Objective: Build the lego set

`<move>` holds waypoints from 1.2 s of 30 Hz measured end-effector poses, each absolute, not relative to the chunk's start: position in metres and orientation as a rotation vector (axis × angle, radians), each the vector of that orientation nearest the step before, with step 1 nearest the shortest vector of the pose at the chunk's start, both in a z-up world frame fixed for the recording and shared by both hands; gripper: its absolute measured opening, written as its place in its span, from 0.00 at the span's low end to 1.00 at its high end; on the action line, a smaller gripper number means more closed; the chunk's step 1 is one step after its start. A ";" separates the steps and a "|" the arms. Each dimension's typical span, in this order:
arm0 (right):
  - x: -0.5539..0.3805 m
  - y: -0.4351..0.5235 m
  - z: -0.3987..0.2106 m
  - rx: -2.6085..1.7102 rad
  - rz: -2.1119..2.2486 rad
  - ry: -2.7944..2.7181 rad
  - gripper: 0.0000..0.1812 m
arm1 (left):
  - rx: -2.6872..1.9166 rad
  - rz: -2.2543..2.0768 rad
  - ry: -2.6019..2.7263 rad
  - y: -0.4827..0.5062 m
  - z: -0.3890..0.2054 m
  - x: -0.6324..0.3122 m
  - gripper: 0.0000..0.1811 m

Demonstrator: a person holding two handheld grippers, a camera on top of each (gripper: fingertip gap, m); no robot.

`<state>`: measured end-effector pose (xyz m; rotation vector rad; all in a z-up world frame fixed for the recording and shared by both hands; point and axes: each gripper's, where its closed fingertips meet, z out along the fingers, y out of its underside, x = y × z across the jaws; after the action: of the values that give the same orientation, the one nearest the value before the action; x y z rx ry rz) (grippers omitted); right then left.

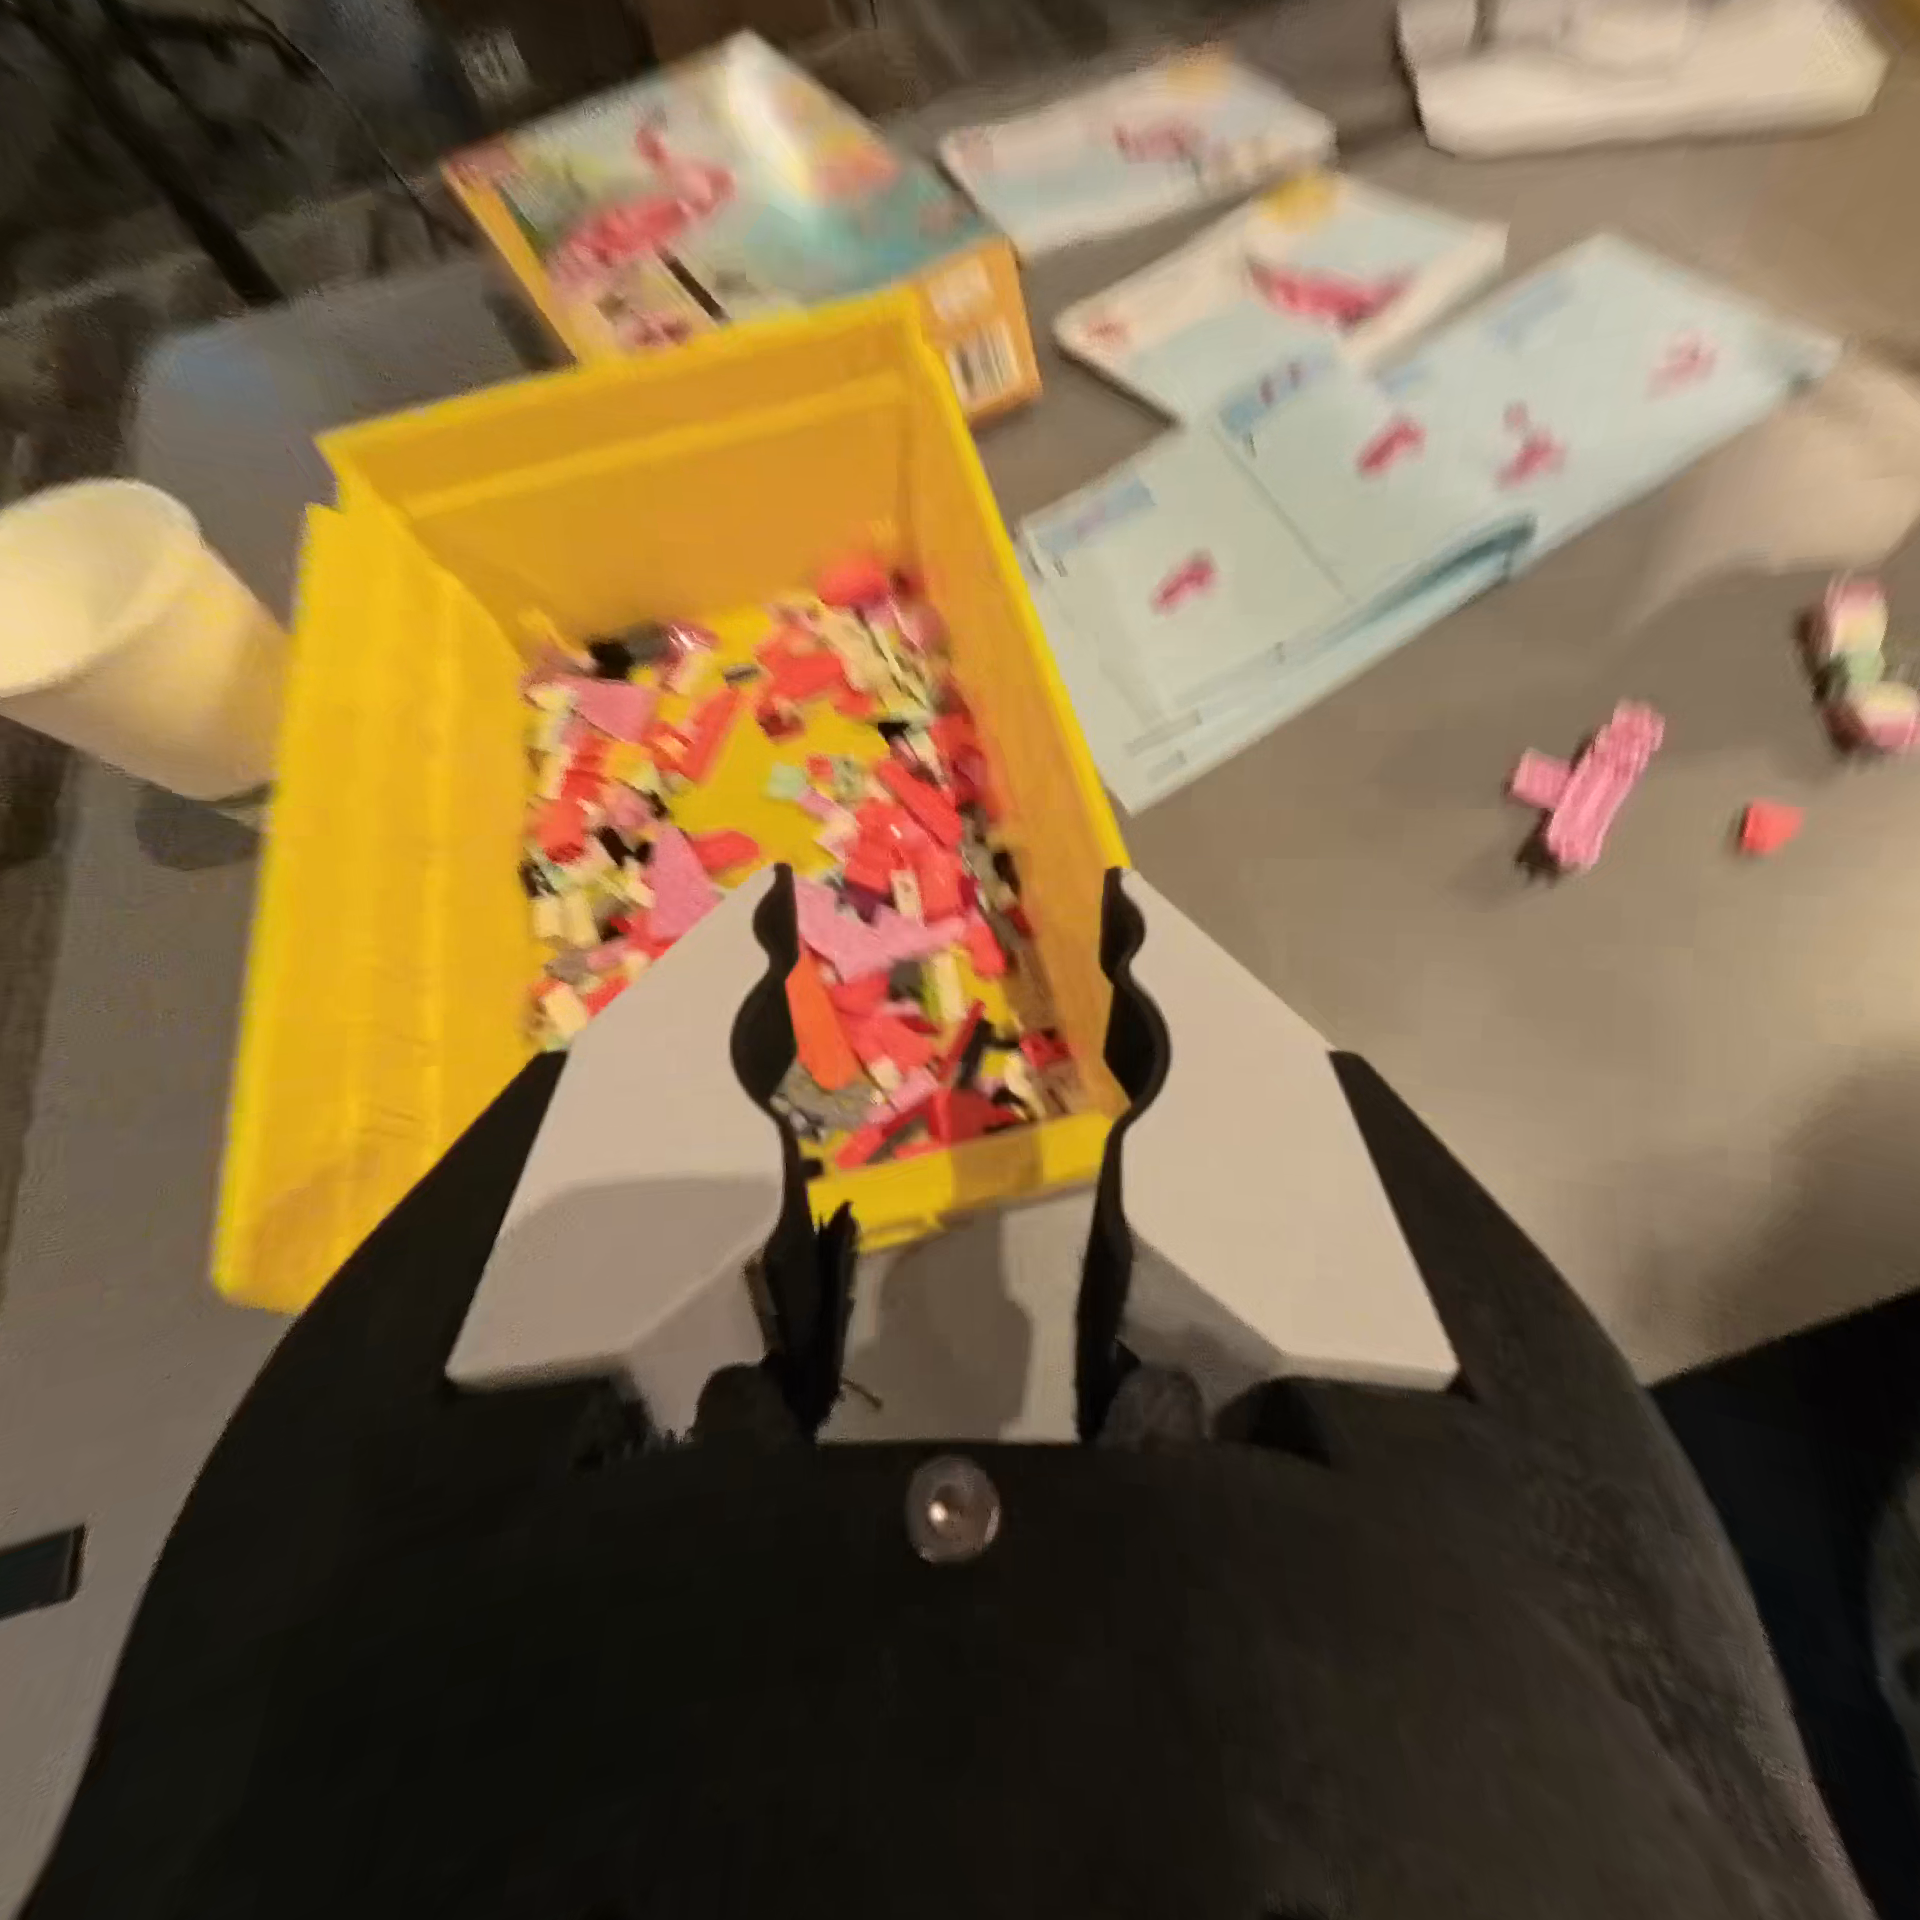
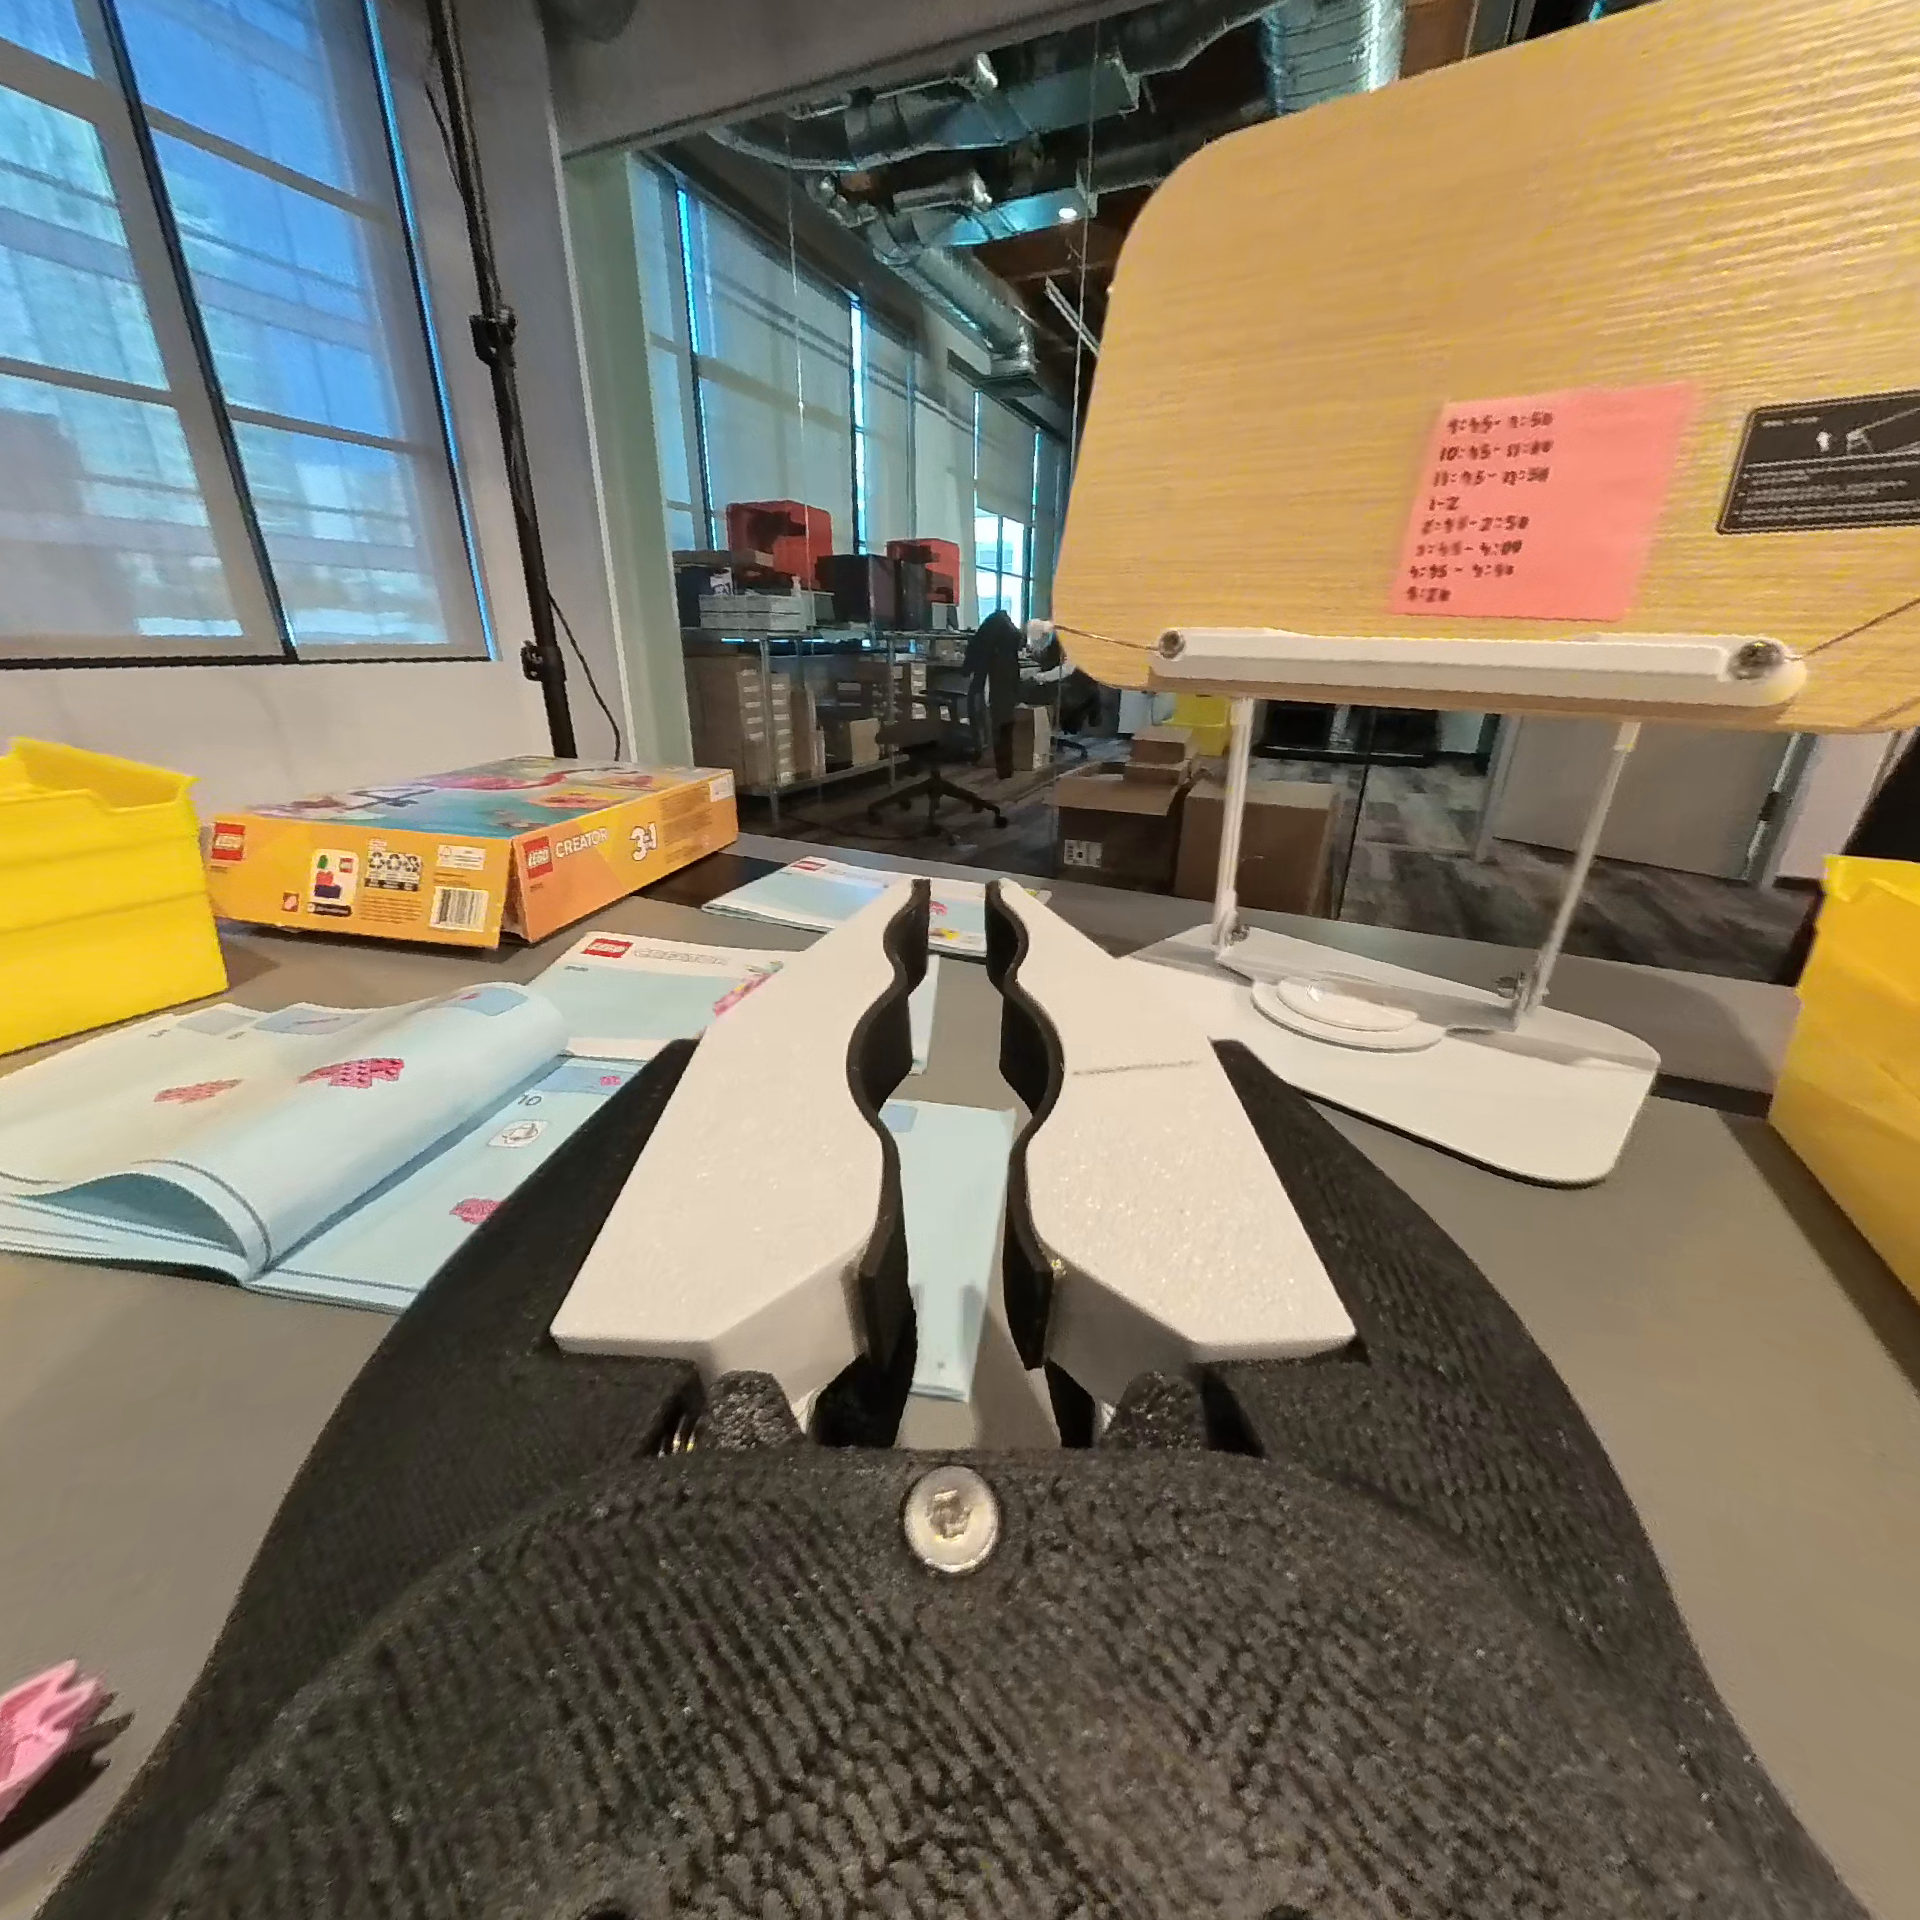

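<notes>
In the left wrist view, my left gripper (image 1: pixel 948 878) is open and empty, hovering over the near end of a yellow bin (image 1: pixel 644 488) full of loose red, pink and pale Lego pieces (image 1: pixel 790 790). The view is motion-blurred. To its right on the grey table lie a pink partial build (image 1: pixel 1590 790), a small red piece (image 1: pixel 1766 828) and a pastel build (image 1: pixel 1860 675). In the right wrist view, my right gripper (image 2: pixel 958 888) is low over the table with its jaws a narrow gap apart and nothing between them. It points over the open instruction booklet (image 2: pixel 260 1122). A pink build (image 2: pixel 42 1745) shows at the bottom left.
The Lego box (image 1: pixel 727 229) lies behind the bin, with booklets (image 1: pixel 1351 540) to its right and a paper cup (image 1: pixel 114 634) to the bin's left. In the right wrist view, a wooden board on a white stand (image 2: pixel 1455 1101) is ahead right, and another yellow bin (image 2: pixel 1860 1070) is at the right edge. There is about 50 centimetres between the tips of the two grippers. My right tips are roughly 20 centimetres from the pink build (image 2: pixel 42 1745). Left tips and right tips are each some 30 centimetres from the small red piece (image 1: pixel 1766 828).
</notes>
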<state>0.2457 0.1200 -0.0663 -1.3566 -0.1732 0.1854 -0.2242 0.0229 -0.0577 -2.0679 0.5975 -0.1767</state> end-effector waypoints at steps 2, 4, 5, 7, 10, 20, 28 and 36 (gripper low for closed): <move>0.241 0.124 -0.069 -1.369 0.173 -0.191 0.05 | -2.044 -0.213 0.470 0.046 -0.038 -0.249 0.32; 0.237 0.127 -0.071 -1.381 0.155 -0.217 0.05 | -2.115 -0.190 0.370 0.075 -0.040 -0.275 0.28; 0.236 0.128 -0.072 -1.385 0.145 -0.228 0.05 | -2.158 -0.175 0.373 0.089 -0.046 -0.282 0.24; 0.233 0.129 -0.073 -1.390 0.127 -0.246 0.05 | -2.292 -0.166 0.392 0.110 -0.068 -0.289 0.14; 0.232 0.130 -0.074 -1.392 0.109 -0.258 0.05 | -2.732 -0.100 0.297 0.104 -0.126 -0.313 0.13; 0.229 0.132 -0.076 -1.405 0.121 -0.268 0.05 | -3.044 0.099 0.425 0.092 -0.174 -0.330 0.17; 0.225 0.132 -0.076 -1.406 0.135 -0.280 0.05 | -2.879 -0.316 0.600 0.107 -0.162 -0.267 0.28; 0.225 0.134 -0.078 -1.415 0.159 -0.269 0.05 | -2.582 0.043 0.649 0.158 -0.130 -0.293 0.25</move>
<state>0.2250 0.1339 -0.0777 -1.4147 -0.2693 0.1586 -0.2927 0.1575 -0.1304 -2.5820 0.6485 0.0427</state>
